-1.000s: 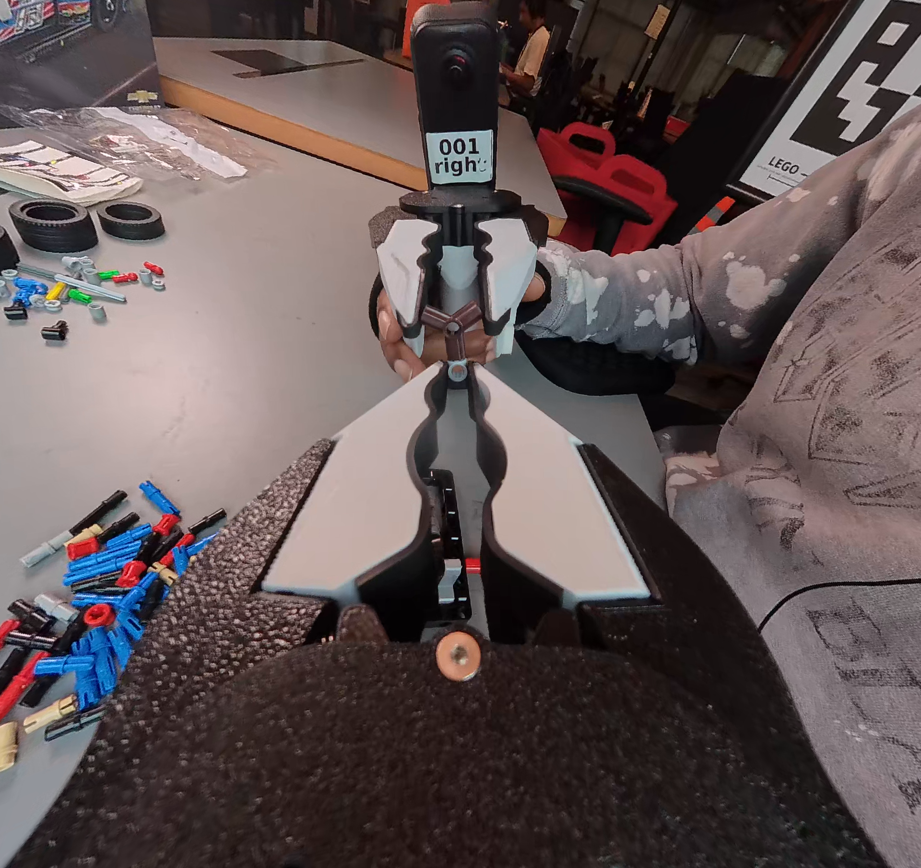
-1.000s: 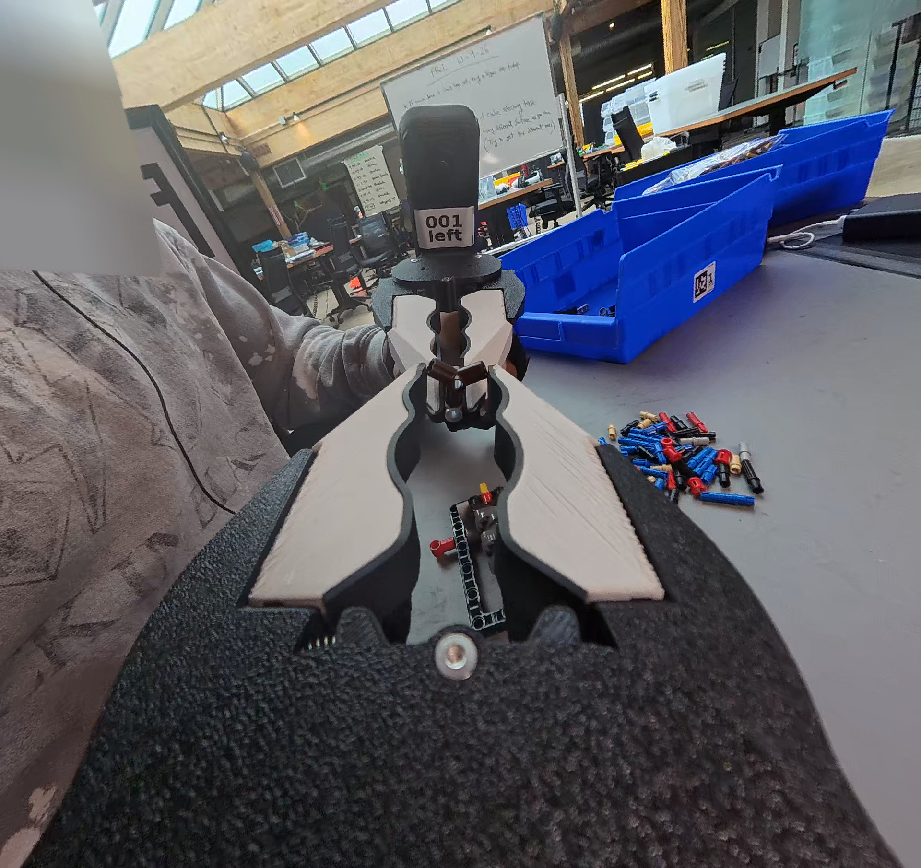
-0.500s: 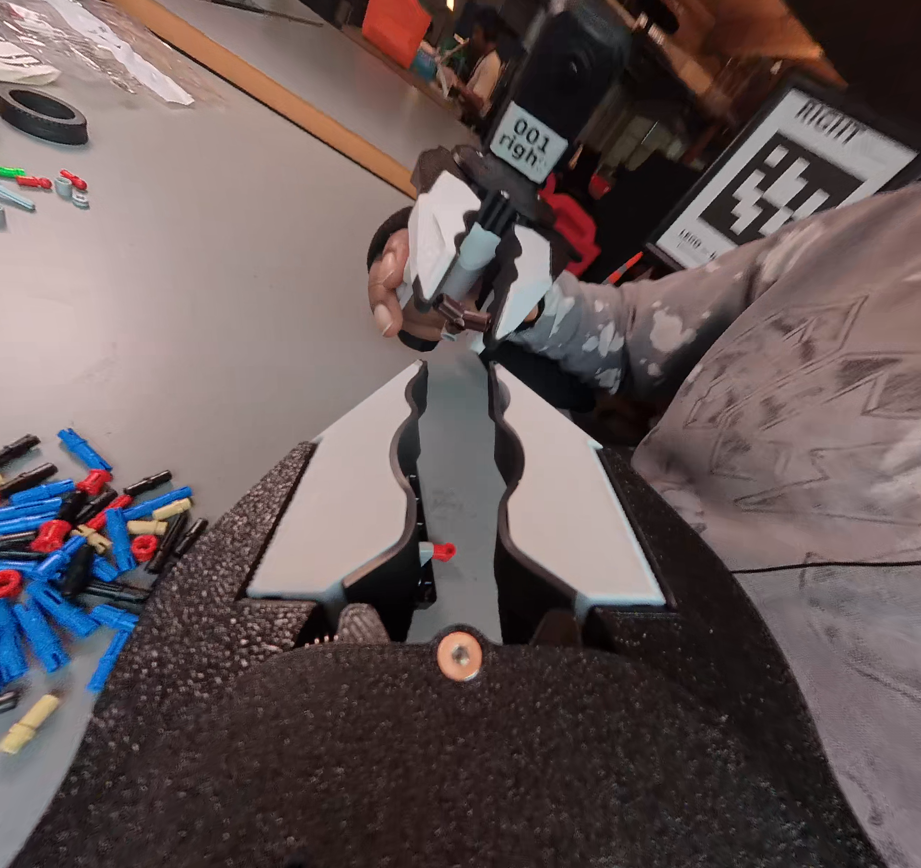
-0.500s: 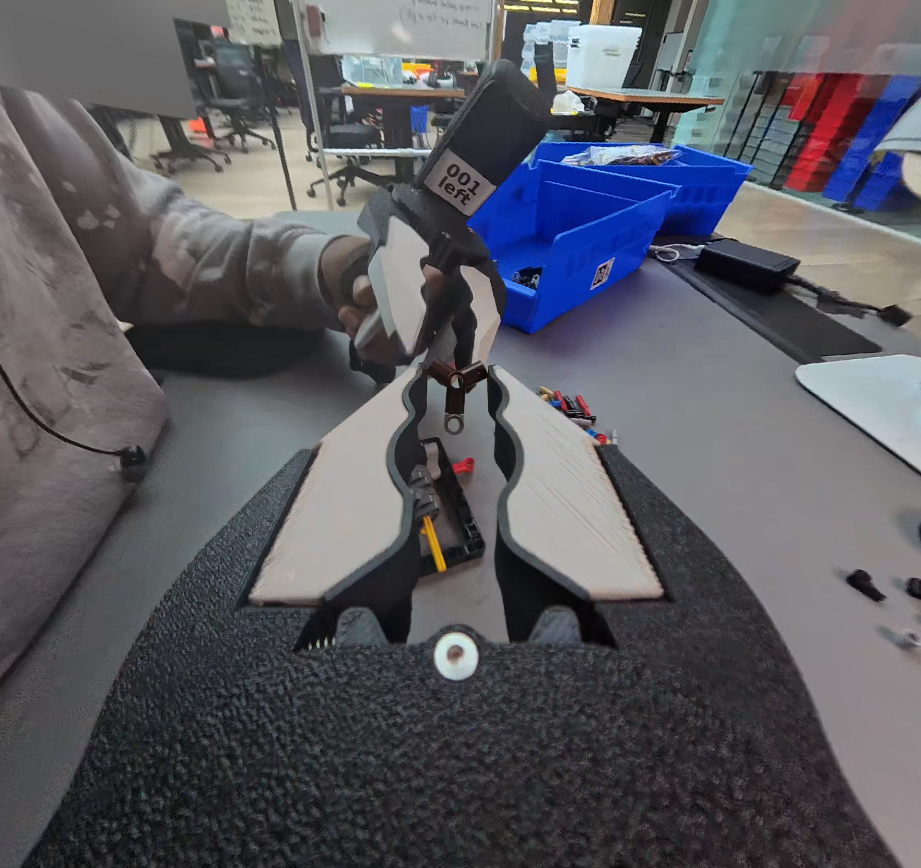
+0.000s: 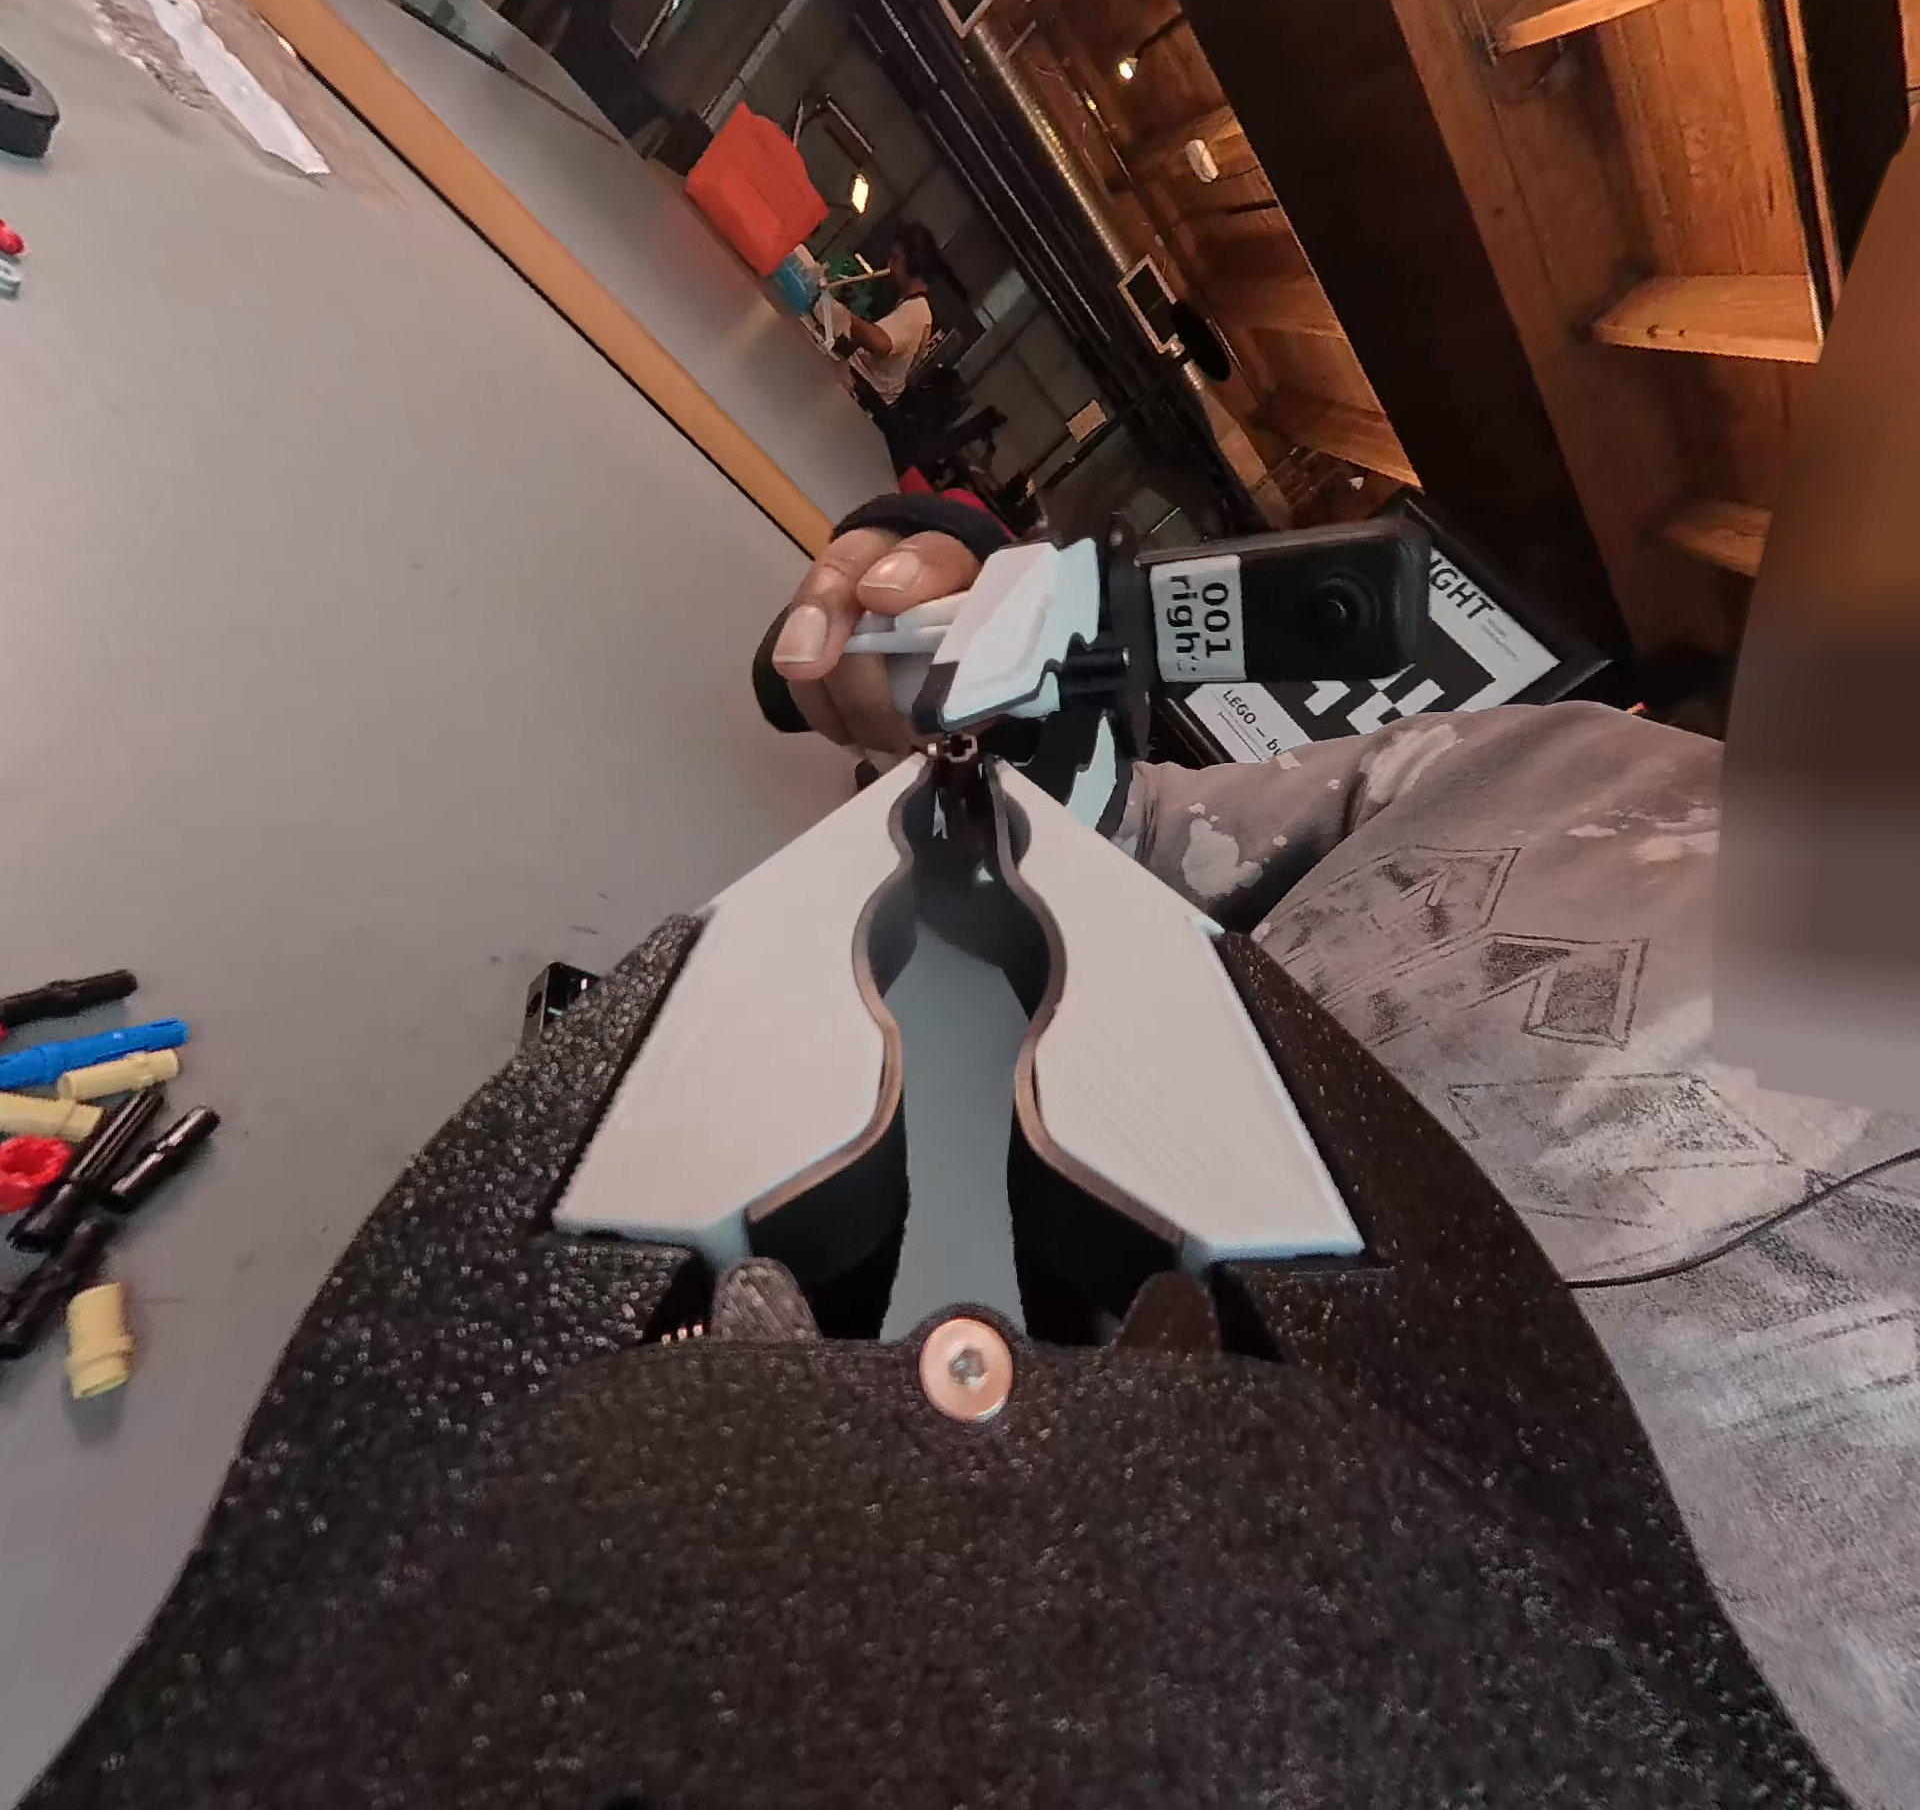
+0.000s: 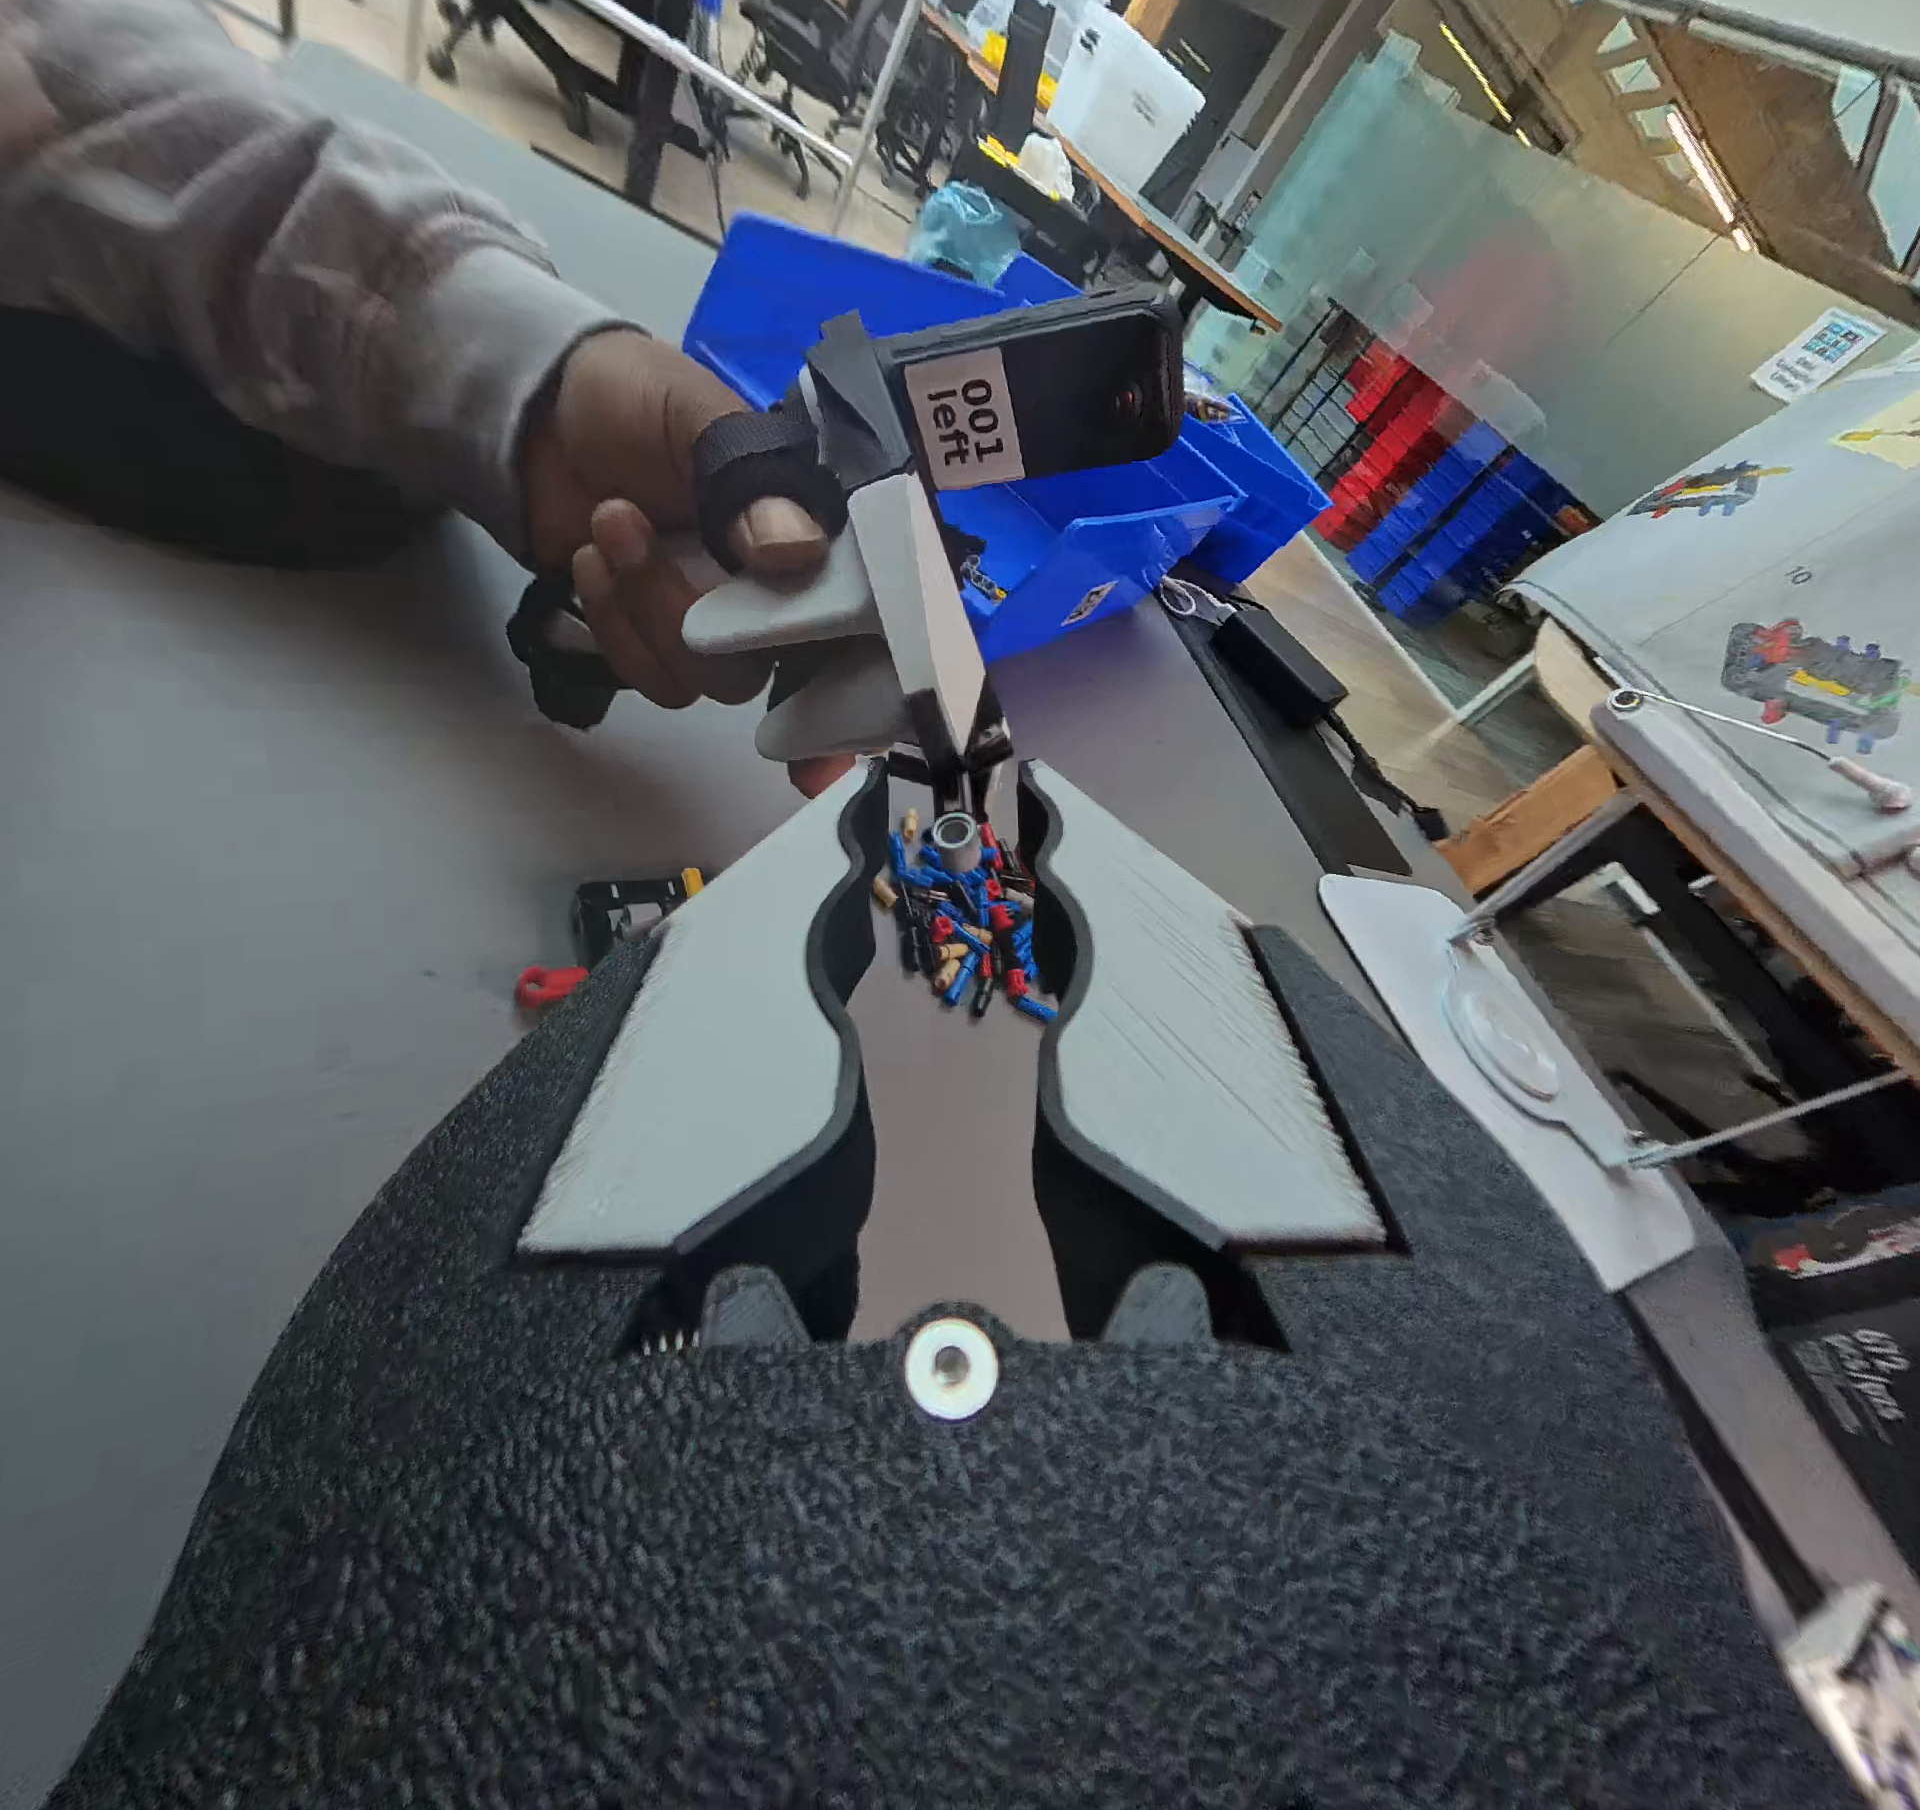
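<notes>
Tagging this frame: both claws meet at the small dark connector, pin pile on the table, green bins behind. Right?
No: the bins are blue, not green, per the right wrist view. Otherwise yes: left claw and right claw meet at the small dark connector, pin pile on the table.

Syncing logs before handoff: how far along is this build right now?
Done: a small black frame assembly lies on the table. In hand: the left gripper and right gripper both seem to pinch one brown connector piece with a grey bush, held off the table. Left: it is not joined to the frame, and the loose pins lie unused.
</notes>
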Available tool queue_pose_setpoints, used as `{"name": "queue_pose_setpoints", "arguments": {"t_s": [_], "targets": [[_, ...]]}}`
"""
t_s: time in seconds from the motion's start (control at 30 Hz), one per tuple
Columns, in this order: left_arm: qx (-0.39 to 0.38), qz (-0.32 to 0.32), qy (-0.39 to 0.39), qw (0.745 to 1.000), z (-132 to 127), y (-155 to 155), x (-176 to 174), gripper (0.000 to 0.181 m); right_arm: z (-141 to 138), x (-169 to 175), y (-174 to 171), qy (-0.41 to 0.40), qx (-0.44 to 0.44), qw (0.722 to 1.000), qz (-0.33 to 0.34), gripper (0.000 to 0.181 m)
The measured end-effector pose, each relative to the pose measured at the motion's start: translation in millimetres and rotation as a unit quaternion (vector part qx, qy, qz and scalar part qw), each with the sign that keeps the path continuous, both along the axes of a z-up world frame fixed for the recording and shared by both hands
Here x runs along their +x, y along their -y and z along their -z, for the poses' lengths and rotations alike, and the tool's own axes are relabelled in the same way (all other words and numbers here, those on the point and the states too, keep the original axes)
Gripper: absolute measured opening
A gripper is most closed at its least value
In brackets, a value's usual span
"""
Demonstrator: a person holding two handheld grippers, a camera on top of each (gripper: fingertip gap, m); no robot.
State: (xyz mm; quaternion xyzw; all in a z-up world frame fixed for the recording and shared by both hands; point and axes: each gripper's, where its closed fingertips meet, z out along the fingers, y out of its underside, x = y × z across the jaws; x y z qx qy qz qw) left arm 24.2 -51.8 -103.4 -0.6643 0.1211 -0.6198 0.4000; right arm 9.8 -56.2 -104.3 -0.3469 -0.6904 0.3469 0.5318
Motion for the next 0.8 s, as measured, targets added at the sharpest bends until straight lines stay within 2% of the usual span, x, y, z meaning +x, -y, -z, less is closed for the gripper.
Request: {"name": "queue_pose_setpoints", "arguments": {"t_s": [0.1,0.33,0.47,0.57,0.63,0.7,0.73,0.8], "targets": [[-0.001,0.010,0.025,1.000,-5.5,2.6,-2.9,0.007,-15.4,10.0,-1.3,-0.021,-0.069,0.997,-0.029,0.023],[-0.010,0.036,0.061,0.997,-12.1,8.2,1.3,0.006,-12.6,14.4,7.8,-0.012,-0.035,0.998,-0.047,0.008],[-0.016,0.042,0.069,0.997,-13.4,9.1,2.1,0.006,-14.4,14.6,7.6,-0.004,-0.046,0.998,-0.048,0.007],[0.008,0.038,0.040,0.998,-15.3,10.9,2.6,0.006,-16.8,16.2,8.4,0.014,-0.084,0.994,-0.062,0.006],[0.037,0.021,0.023,0.999,-21.7,10.9,-1.8,0.007,-20.9,21.2,4.9,0.022,-0.112,0.991,-0.074,0.006],[0.054,-0.044,0.060,0.996,-42.0,1.0,-40.9,0.005,-32.7,38.8,-23.8,0.002,-0.151,0.987,-0.047,0.005],[0.074,-0.082,0.036,0.993,-44.1,-3.1,-59.9,0.004,-36.7,47.5,-38.3,-0.008,-0.170,0.985,-0.033,0.006],[0.109,-0.102,-0.042,0.988,-39.8,-1.7,-63.6,0.004,-31.0,50.1,-66.1,-0.010,-0.181,0.983,0.014,0.006]]}}
